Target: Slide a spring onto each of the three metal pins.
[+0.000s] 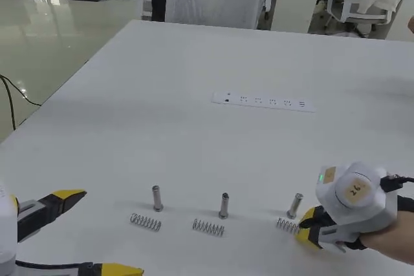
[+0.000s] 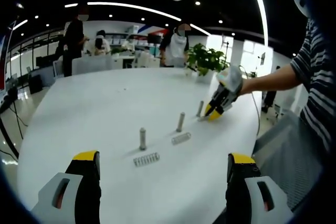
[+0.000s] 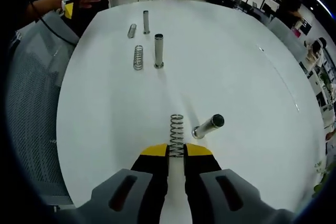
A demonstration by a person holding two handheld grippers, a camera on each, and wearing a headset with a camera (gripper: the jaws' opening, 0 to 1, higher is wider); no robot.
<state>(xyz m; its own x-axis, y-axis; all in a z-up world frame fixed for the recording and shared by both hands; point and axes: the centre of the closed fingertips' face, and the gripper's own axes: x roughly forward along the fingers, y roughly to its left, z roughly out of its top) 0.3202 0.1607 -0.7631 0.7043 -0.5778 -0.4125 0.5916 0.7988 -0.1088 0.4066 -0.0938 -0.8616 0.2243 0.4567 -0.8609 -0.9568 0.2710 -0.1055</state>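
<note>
Yellow-tipped and drawn together, the jaws of our right gripper (image 3: 177, 150) pinch the near end of a steel coil, the right-hand spring (image 3: 177, 125), which lies flat on the white tabletop (image 1: 194, 69) and runs straight away from the tips. Just beside it the right-hand pin (image 1: 295, 205) stands upright, close to the spring but not touching it. We hold this gripper low over the tabletop's near edge, on the right.

Along that same near edge the row runs leftwards. The middle pin (image 1: 224, 205) stands upright with the middle spring (image 1: 208, 227) lying on its side just in front of it, nearer the edge. Beyond it the left-hand pin (image 1: 156, 198) has the left-hand spring (image 1: 145, 222) lying in front in the same way. All three pins are bare, and each spring lies a little apart from its pin.

Our left gripper (image 2: 164, 158) hangs at the left end of the row, well apart from the left-hand pin — its jaws spread wide and gripping nothing. Its own view looks down the line of pins to the right gripper at the far end.

Farther in, towards the middle of the tabletop, a white power strip (image 1: 264, 101) lies flat. Past the far edge stands a grey office chair (image 1: 212, 4).
</note>
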